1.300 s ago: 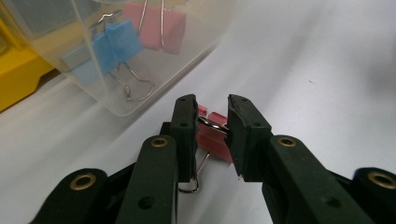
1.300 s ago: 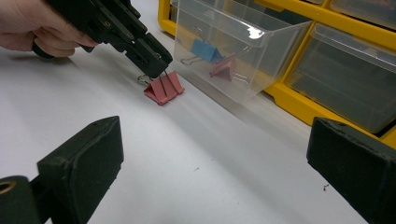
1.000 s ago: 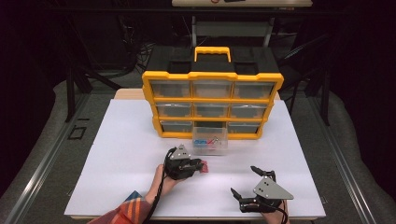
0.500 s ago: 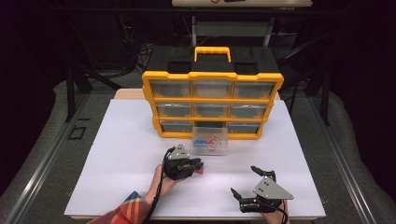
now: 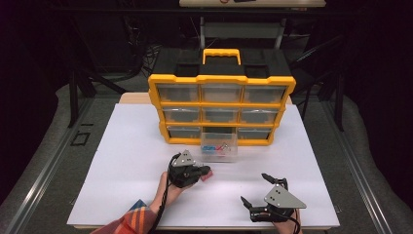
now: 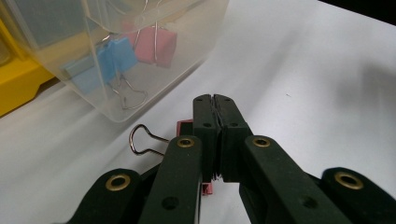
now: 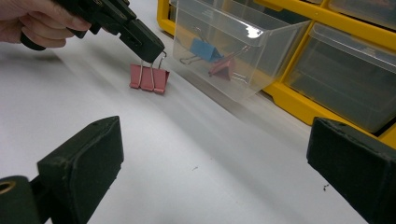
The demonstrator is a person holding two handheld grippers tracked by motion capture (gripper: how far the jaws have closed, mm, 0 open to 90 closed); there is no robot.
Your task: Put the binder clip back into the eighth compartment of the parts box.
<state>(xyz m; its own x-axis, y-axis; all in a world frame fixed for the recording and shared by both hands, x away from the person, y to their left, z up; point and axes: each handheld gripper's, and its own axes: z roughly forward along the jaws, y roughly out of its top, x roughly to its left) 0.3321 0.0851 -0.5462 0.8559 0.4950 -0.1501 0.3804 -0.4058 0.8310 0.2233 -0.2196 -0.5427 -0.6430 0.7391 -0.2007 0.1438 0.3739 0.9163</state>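
My left gripper (image 5: 197, 171) is shut on the wire handle of a pink binder clip (image 5: 206, 175), just in front of a clear plastic drawer (image 5: 220, 148) on the white table. In the left gripper view the jaws (image 6: 215, 100) are pressed together, with the clip's wire loop (image 6: 140, 137) beside them and the drawer (image 6: 93, 51) close ahead. In the right gripper view the pink clip (image 7: 149, 77) hangs from that gripper's tip at the table surface. My right gripper (image 5: 254, 189) is open and empty near the front edge, its jaws (image 7: 215, 158) spread wide.
A yellow and black organizer (image 5: 221, 109) with clear drawers stands behind, its bottom middle slot (image 5: 219, 130) open. The pulled-out drawer holds blue (image 7: 205, 49) and pink (image 7: 223, 66) binder clips. White tabletop (image 5: 122, 161) spreads out to both sides.
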